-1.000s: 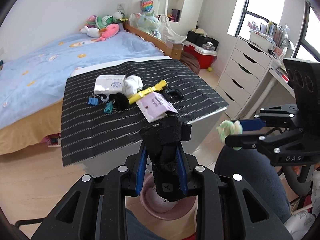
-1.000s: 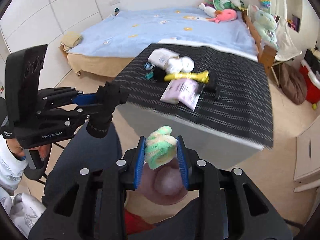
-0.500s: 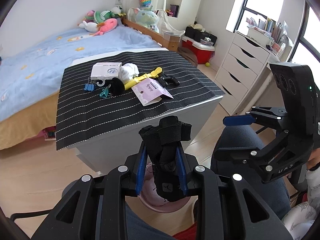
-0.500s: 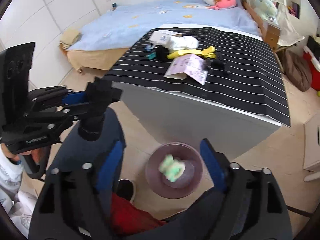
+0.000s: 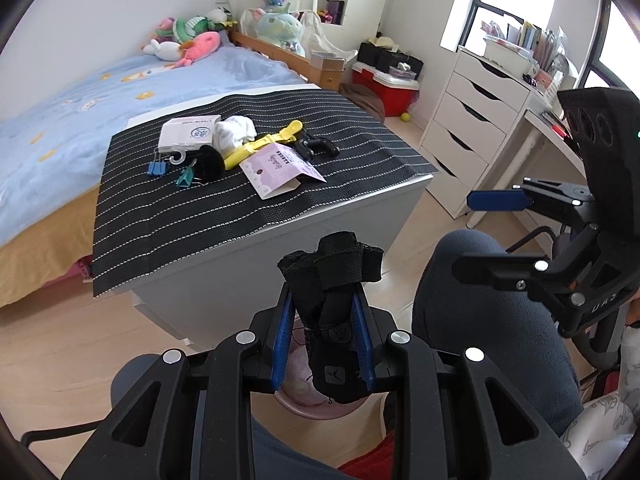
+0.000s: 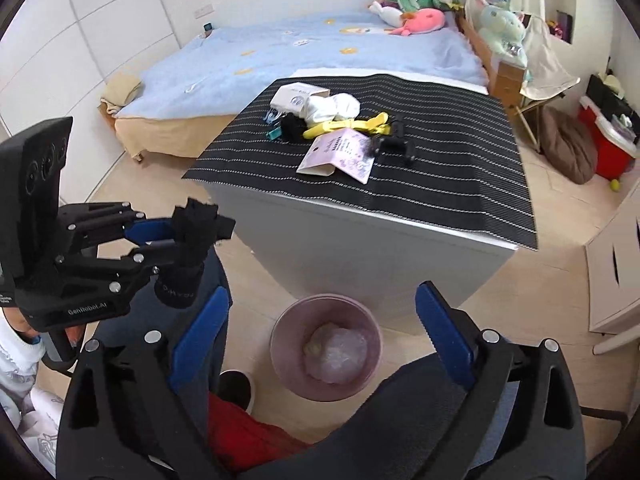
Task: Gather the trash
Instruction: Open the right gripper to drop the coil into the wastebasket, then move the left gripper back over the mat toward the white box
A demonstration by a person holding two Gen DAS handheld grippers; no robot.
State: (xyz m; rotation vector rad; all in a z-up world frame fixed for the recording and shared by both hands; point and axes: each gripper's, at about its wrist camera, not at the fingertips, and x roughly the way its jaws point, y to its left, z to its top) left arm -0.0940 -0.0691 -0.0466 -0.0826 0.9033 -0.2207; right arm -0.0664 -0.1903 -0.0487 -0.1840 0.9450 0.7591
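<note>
My left gripper (image 5: 323, 320) is shut on a rolled black strap (image 5: 334, 280), held above the floor in front of the cabinet; it also shows in the right wrist view (image 6: 192, 240). My right gripper (image 6: 322, 322) is open and empty, above a pink waste bin (image 6: 288, 320) on the floor. A green-white scrap (image 6: 314, 347) lies inside the bin beside crumpled plastic (image 6: 342, 354). The bin's rim (image 5: 304, 410) peeks out under the left gripper. On the striped mat (image 6: 440, 184) lie a purple card (image 6: 340, 154), a yellow clip (image 6: 352, 126), white cloth (image 6: 332, 106) and a white box (image 6: 294, 96).
A white cabinet (image 6: 360, 252) carries the mat. A blue bed (image 6: 300, 56) stands behind it. White drawers (image 5: 468, 128) stand at the right, a red box (image 5: 386, 88) beyond. My knees (image 5: 480, 320) frame the bin. Binder clips (image 5: 172, 172) and a black fitting (image 5: 316, 146) lie on the mat.
My right gripper opened and dropped the green-white scrap into the pink bin, then drew back. My left gripper stays shut on the black strap and has shifted a little.
</note>
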